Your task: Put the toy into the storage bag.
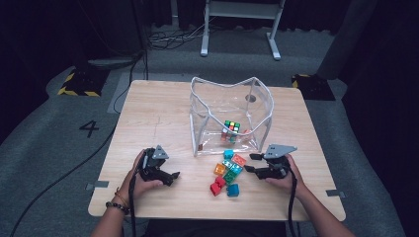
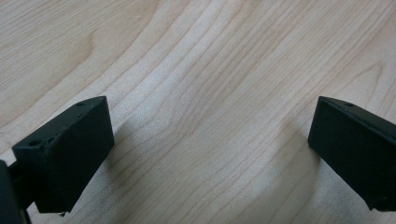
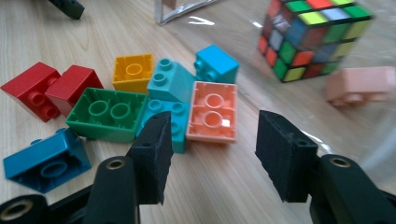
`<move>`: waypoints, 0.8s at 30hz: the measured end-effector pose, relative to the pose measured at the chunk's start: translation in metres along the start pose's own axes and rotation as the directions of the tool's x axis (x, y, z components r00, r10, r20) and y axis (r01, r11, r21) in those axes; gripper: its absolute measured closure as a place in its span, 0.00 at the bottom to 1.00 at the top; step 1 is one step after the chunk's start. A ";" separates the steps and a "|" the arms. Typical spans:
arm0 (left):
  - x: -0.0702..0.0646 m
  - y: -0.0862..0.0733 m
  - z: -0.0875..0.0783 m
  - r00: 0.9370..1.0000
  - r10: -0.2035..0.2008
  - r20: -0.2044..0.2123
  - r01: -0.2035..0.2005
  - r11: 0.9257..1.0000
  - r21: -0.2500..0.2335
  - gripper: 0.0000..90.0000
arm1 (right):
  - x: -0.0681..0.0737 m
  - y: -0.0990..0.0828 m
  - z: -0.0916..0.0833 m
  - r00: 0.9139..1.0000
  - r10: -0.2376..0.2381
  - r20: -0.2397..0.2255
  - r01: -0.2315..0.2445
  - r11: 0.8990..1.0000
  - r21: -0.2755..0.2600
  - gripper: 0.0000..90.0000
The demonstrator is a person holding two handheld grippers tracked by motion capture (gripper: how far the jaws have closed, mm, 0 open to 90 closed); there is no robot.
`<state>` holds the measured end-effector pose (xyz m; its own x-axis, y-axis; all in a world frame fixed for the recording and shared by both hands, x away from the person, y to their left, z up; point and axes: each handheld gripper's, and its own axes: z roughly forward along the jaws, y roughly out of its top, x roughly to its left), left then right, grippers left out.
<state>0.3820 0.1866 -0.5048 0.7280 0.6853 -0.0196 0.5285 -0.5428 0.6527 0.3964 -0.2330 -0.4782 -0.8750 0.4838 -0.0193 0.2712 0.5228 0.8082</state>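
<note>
The right gripper (image 1: 251, 163) sits low over the table (image 1: 163, 106), pointing at the pile of toy bricks (image 1: 227, 173) in front of the clear bag (image 1: 230, 116). Seen along its own jaws, it stands half open with nothing between the pads; the salmon brick (image 3: 212, 112) lies on the wood just ahead of the gap, not touched. Beside that brick are a turquoise one (image 3: 170, 84), a green one (image 3: 109, 114) with its hollow side up, a yellow one (image 3: 134, 72), two red ones (image 3: 46, 91) and a dark blue one (image 3: 46, 161) nearest the camera. Inside the bag, behind the plastic wall, rest a colour cube (image 3: 313, 37) and a pale pink brick (image 3: 359, 84).

The left gripper (image 1: 174, 177) rests on the table well apart from the pile, its jaws spread wide over bare wood, holding nothing.
</note>
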 end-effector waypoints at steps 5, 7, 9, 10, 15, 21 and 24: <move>0.000 0.000 0.000 1.000 0.000 -0.001 0.000 1.000 0.000 0.00 | -0.001 0.000 0.018 0.999 0.011 0.032 -0.011 1.000 0.007 0.54; 0.000 0.000 0.000 1.000 0.000 -0.001 0.000 1.000 0.000 0.00 | -0.002 -0.001 0.021 0.998 -0.001 0.069 0.000 1.000 0.017 0.54; 0.000 0.000 0.000 1.000 0.000 -0.001 0.000 1.000 0.000 0.00 | -0.004 -0.002 0.024 0.998 0.005 0.066 -0.007 1.000 0.022 0.54; 0.000 0.000 0.000 1.000 0.000 -0.001 0.000 1.000 0.000 0.00 | -0.005 -0.002 0.025 0.997 0.009 0.075 -0.010 1.000 0.021 0.54; 0.000 0.000 0.000 1.000 0.000 -0.001 0.000 1.000 0.000 0.00 | -0.008 -0.001 0.030 0.998 0.005 0.056 -0.007 1.000 0.020 0.53; 0.000 0.000 0.000 1.000 0.000 -0.001 0.000 1.000 0.000 0.00 | -0.011 0.000 0.038 0.999 0.015 0.047 -0.016 0.999 0.028 0.54; 0.000 0.000 0.000 1.000 0.000 0.000 0.000 1.000 0.000 0.00 | -0.009 -0.001 0.040 0.999 0.011 0.044 -0.013 0.999 0.047 0.62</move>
<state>0.3821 0.1866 -0.5048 0.7281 0.6852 -0.0196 0.5285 -0.5431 0.6525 0.4206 -0.2098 -0.5026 -0.8535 0.5198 -0.0360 0.3012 0.5486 0.7800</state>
